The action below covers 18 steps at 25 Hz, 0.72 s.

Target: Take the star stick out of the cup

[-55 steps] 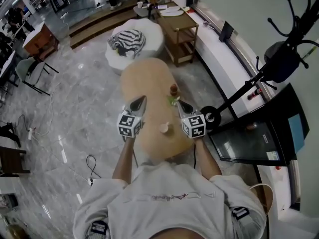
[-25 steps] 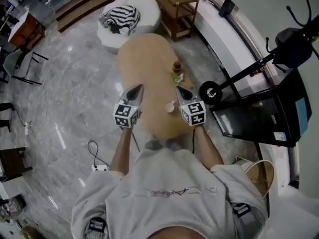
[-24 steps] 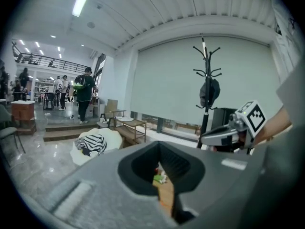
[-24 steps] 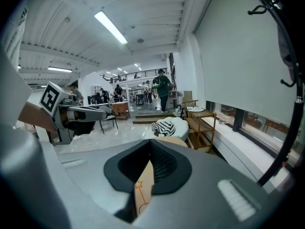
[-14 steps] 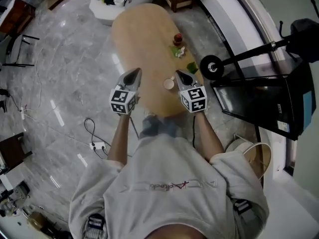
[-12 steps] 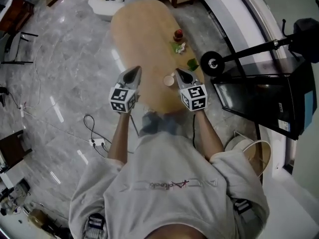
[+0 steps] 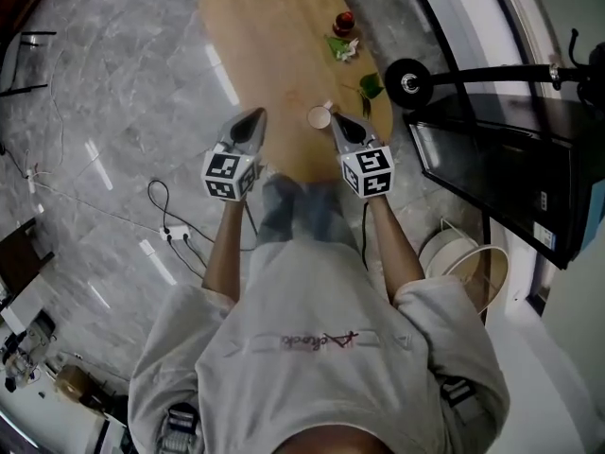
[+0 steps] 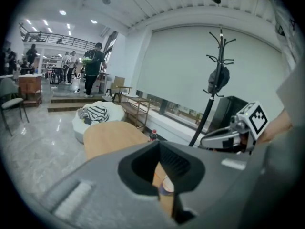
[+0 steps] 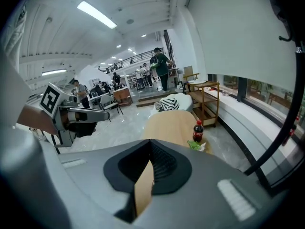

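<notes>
A small paper cup (image 7: pixel 319 117) stands near the close end of the oval wooden table (image 7: pixel 265 26). I cannot make out a star stick in it. My left gripper (image 7: pixel 250 121) hangs over the table's left edge, a short way left of the cup, jaws together and empty. My right gripper (image 7: pixel 342 124) is just right of the cup, also shut and empty. In the left gripper view the cup (image 8: pixel 167 186) shows through the narrow slit below the jaw tips (image 8: pixel 159 147). The right gripper view shows only tabletop (image 9: pixel 171 123) past its jaws (image 9: pixel 151 144).
A cola bottle (image 7: pixel 343 19), a green wrapper (image 7: pixel 342 47) and a green leaf (image 7: pixel 371 85) lie further up the table. A coat stand's round base (image 7: pixel 406 81) and a black cabinet (image 7: pixel 501 178) are at the right. A cable and power strip (image 7: pixel 175 235) lie on the floor.
Both grippers have drawn back toward the table's near end; the cup, earlier between the gripper bodies, now sits level with their tips. Both stay shut.
</notes>
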{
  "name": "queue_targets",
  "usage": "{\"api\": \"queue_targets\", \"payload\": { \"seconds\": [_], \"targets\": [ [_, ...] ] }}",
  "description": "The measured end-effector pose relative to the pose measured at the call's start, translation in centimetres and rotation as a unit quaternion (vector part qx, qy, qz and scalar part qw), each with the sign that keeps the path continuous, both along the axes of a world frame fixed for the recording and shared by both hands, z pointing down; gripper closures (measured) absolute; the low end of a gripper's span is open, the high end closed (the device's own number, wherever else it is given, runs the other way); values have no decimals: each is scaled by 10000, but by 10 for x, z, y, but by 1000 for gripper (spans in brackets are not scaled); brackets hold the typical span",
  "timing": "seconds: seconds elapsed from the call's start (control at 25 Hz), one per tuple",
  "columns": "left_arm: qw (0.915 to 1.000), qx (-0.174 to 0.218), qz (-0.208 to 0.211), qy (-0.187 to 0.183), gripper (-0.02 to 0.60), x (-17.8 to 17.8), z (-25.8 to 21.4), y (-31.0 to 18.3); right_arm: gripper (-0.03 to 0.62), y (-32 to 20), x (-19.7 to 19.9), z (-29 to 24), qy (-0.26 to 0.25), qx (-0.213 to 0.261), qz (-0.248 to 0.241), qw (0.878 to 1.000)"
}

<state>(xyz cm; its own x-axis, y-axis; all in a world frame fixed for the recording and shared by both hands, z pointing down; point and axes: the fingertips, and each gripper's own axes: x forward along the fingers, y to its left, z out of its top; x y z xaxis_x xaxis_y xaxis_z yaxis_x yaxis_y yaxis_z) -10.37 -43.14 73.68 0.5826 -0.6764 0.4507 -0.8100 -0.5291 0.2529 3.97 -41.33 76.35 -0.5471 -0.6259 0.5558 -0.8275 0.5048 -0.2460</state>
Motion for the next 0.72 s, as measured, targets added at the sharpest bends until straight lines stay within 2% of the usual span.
{"api": "queue_targets", "payload": {
  "seconds": [0.44, 0.72],
  "targets": [
    [9985, -552, -71, 5, 580, 2, 79, 19, 589, 26, -6, 80, -40, -571, -144, 9983],
    [9977, -684, -6, -16, 580, 6, 115, 21, 589, 36, -7, 120, -46, -797, -169, 9967]
  ]
}}
